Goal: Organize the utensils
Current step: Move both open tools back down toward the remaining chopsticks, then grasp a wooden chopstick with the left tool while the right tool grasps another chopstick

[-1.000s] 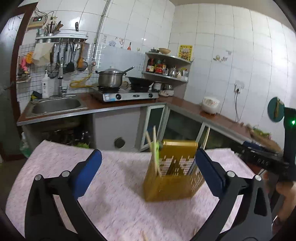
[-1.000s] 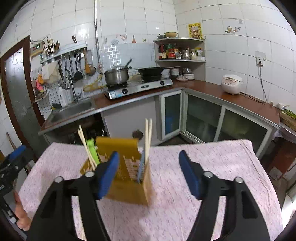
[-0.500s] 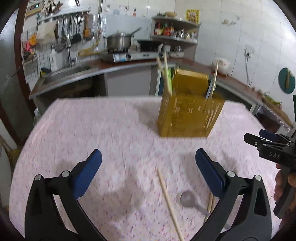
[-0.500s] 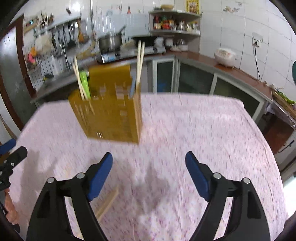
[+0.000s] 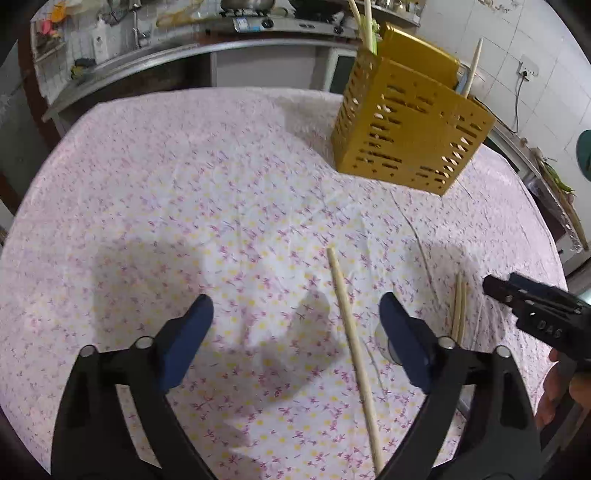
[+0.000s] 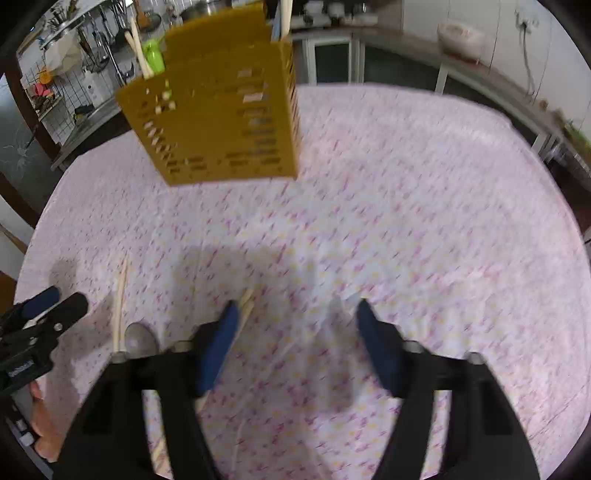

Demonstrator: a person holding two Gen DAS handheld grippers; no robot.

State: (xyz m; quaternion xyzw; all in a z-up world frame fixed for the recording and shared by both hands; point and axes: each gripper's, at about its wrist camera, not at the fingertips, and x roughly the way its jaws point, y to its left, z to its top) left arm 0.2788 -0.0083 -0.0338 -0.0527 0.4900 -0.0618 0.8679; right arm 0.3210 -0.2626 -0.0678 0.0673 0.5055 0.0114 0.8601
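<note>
A yellow slotted utensil holder (image 5: 408, 136) stands on the flowered tablecloth (image 5: 221, 206) at the far side, with chopsticks and a green utensil in it; it also shows in the right wrist view (image 6: 218, 99). My left gripper (image 5: 295, 325) is open and empty, low over the cloth. One loose chopstick (image 5: 352, 343) lies between its fingers, nearer the right one. A chopstick pair (image 5: 459, 306) and a metal spoon (image 5: 384, 338), partly hidden, lie beyond the right finger. My right gripper (image 6: 295, 321) is open and empty, its left finger over the chopstick pair (image 6: 245, 301). The spoon (image 6: 140, 338) lies to its left.
The other gripper shows at the edge of each view, at the right (image 5: 535, 317) and at the left (image 6: 37, 325). A kitchen counter with sink and stove (image 5: 251, 22) runs behind the table. The table edge curves round on all sides.
Both grippers have tilted down and dropped toward the cloth. The holder has moved up in both views, and the loose chopsticks and spoon have come close to the fingers.
</note>
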